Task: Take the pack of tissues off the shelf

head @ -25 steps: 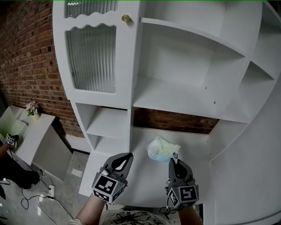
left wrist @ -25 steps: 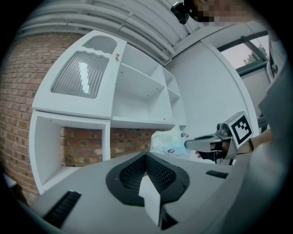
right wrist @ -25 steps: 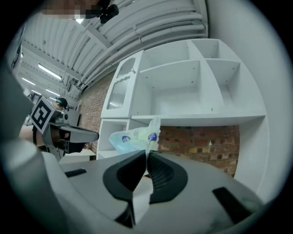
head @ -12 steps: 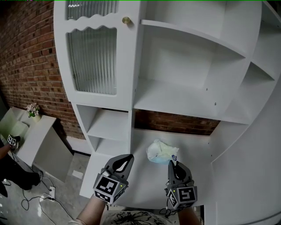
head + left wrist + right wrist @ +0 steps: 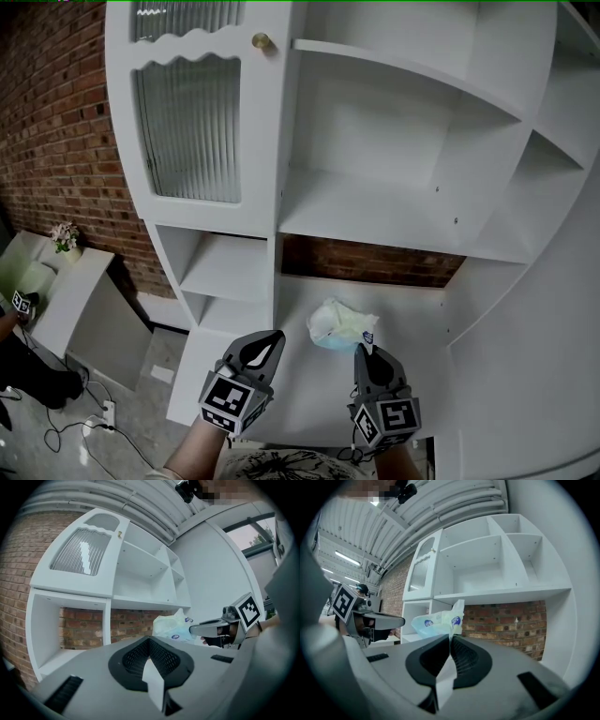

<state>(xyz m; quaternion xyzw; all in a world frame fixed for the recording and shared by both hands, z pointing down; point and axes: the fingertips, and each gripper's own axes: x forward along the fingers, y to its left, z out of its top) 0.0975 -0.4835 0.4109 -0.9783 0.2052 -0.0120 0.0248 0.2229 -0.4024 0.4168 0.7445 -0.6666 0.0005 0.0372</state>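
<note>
Our right gripper (image 5: 363, 351) is the nearer one, its jaws pinched on the near corner of the pack of tissues (image 5: 341, 322). The pack stretches up-left from the tips at lower centre, over the lowest shelf (image 5: 412, 314). Our left gripper (image 5: 266, 341) sits closed and empty, left of it.

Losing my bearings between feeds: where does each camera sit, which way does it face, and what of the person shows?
Head view: on the head, facing steeply down at the shelf unit; left forearm, left gripper, right gripper show low.
Left gripper view: on the left gripper, along its shut jaws toward the shelf unit; right gripper at right.
Right gripper view: on the right gripper, along jaws shut on the pack of tissues; left gripper at left.
Shared: all show the pack of tissues and shelf unit.
</note>
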